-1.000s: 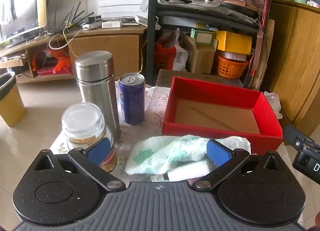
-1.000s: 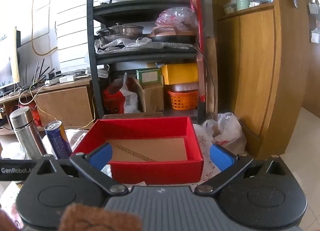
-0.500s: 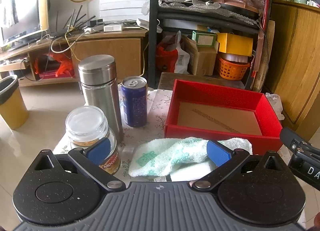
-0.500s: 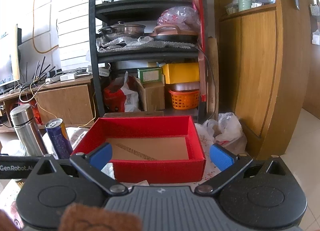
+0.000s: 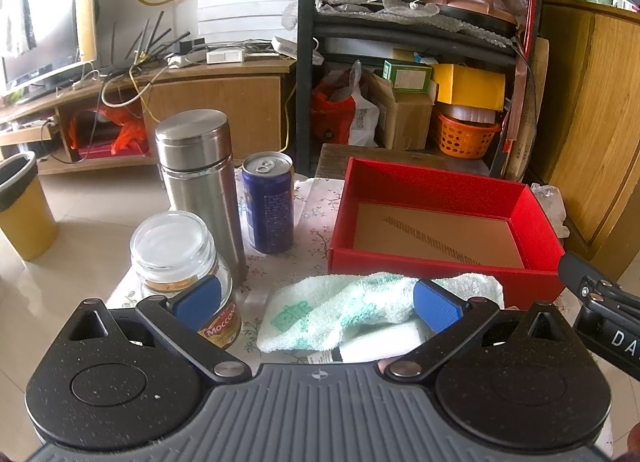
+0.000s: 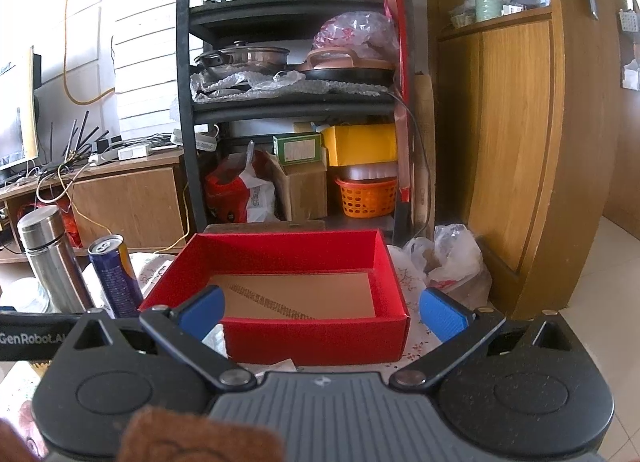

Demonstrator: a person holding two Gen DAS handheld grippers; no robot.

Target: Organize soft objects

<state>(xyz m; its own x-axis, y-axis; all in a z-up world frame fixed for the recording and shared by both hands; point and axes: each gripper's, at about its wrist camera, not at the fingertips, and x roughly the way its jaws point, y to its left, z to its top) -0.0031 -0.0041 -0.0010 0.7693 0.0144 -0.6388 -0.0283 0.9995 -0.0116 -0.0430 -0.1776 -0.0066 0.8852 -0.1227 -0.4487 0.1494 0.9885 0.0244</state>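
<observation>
My left gripper [image 5: 316, 298] was wide apart over the white-and-green terry towel [image 5: 348, 304], empty; the towel's long axis ran left-right. My right gripper [image 6: 322, 308] was also apart, empty.

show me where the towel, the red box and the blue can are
towel [image 5: 340, 302], left wrist view, on its green-patterned middle fold
red box [image 6: 316, 338], right wrist view, on its near outer wall
blue can [image 5: 269, 218], left wrist view, on its printed side

My left gripper body hides the towel's [image 5: 352, 306] near edge; a blurred brown thing [image 6: 192, 438] is cut off below.
</observation>
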